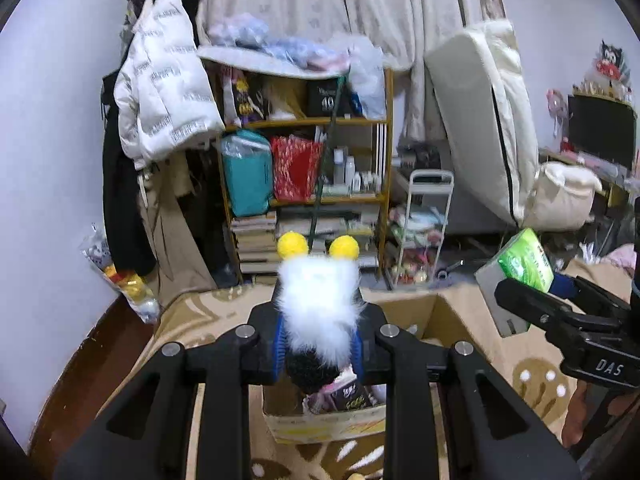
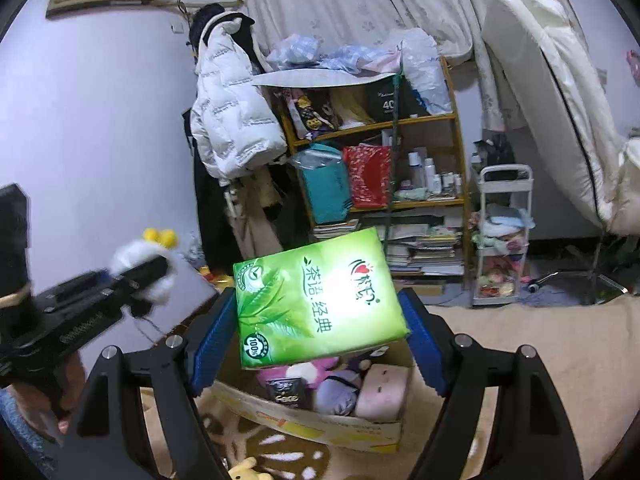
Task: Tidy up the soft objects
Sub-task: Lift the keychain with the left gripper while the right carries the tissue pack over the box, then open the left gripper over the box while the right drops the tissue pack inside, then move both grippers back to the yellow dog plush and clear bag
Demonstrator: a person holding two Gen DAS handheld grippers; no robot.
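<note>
— While both tools hang above the cardboard box [image 2: 320, 426], what does each one hold?

— The left tool [image 1: 319, 344] is clamped on a white fluffy plush toy [image 1: 318, 304] with two yellow balls on top, its blue pads squeezing the fur from both sides. The right tool [image 2: 320, 340] grips a green pack of tissues [image 2: 316, 300] across its width, jaws set wide around it.

— And where do those things sit over the box?

— The plush toy is held above the box's near edge; the tissue pack hangs tilted over its open top. Inside the box lie a pink plush cushion [image 2: 382, 394], a purple soft toy [image 2: 334, 394] and a dark tissue packet [image 2: 286, 390].

— What carries the box?

— A beige patterned carpet [image 2: 520, 360], with a cluttered wooden shelf [image 2: 420, 120] against the curtain behind.
</note>
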